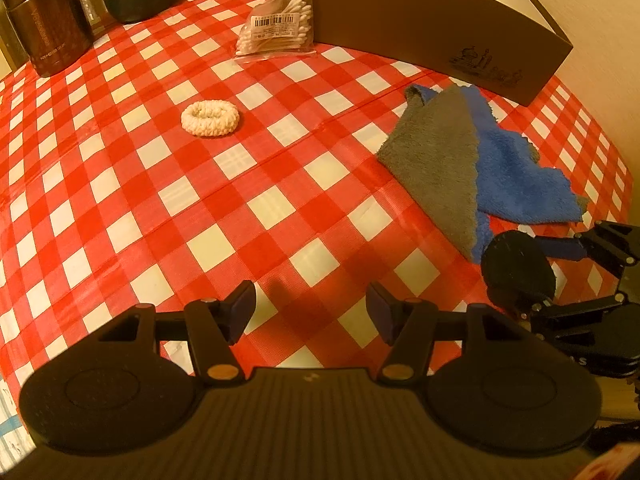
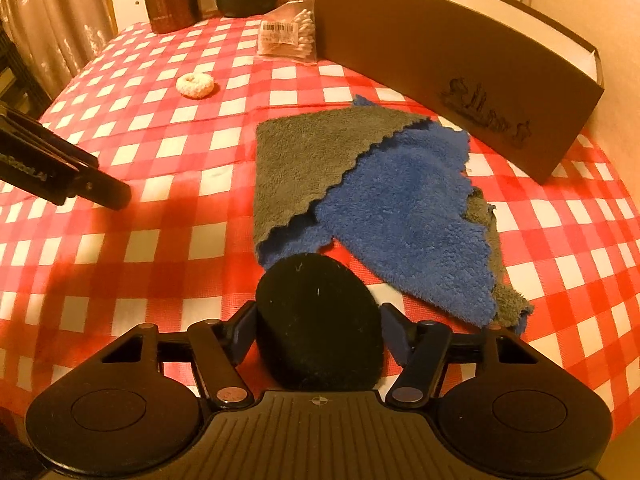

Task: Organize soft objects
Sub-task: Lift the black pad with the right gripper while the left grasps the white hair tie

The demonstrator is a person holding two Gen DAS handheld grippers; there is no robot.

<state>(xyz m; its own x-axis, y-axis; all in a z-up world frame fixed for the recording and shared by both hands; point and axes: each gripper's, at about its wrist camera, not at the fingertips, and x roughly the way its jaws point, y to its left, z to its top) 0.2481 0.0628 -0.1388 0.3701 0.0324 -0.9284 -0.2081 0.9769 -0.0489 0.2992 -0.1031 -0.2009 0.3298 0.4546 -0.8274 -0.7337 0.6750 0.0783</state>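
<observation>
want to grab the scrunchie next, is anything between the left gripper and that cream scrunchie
Nothing visible. The left gripper is open, and only bare checkered tablecloth lies between it and the cream scrunchie. The blue-grey cloth lies off to the right, and the cotton swab pack sits beyond the scrunchie.

A fluffy blue-and-grey cloth (image 2: 376, 200) and a knitted cream ring (image 1: 210, 117) lie on the tabletop's glossy plastic checked cover (image 1: 160, 200).
</observation>
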